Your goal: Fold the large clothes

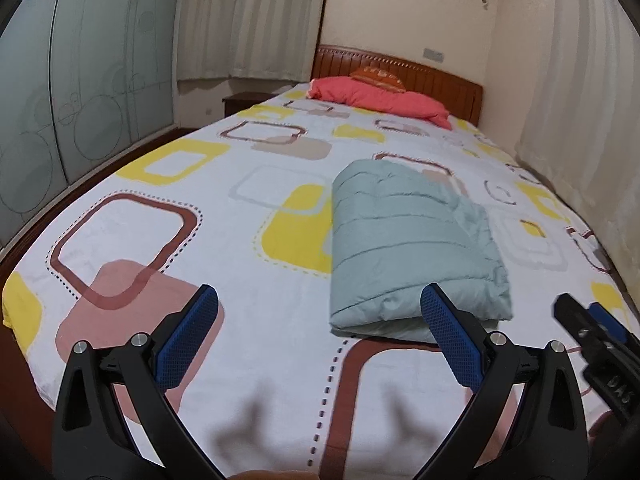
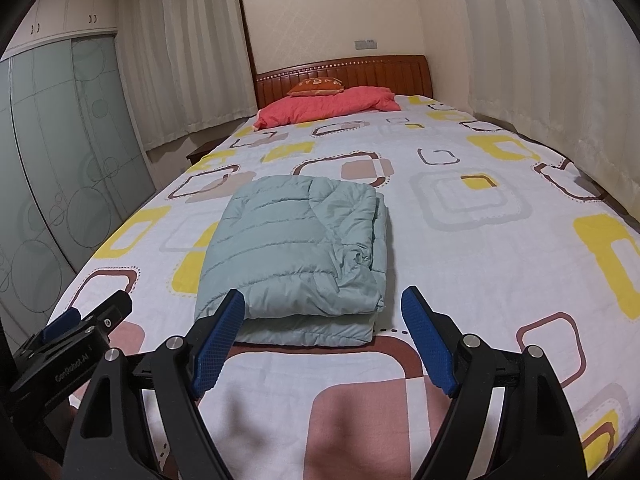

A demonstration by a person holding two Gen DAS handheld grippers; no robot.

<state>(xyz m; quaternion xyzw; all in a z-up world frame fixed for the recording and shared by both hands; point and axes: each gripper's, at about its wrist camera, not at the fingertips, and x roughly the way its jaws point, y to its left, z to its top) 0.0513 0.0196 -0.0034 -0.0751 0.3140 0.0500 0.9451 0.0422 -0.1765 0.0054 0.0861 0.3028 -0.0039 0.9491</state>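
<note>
Both grippers, left (image 1: 320,336) and right (image 2: 324,336), are hovering with fingers released near the bed's (image 2: 460,280) foot edge, best lifted clear without nudging the folded jacket (image 2: 296,252).

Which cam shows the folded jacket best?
Right wrist: the folded jacket lies centred and almost whole, with only its near left corner behind a pad. In the left wrist view it sits off to the right, its near edge cut by a pad of the open left claw.

One folded jacket (image 2: 296,256), two pillows (image 2: 328,110), two tongs (image 2: 324,320).
</note>
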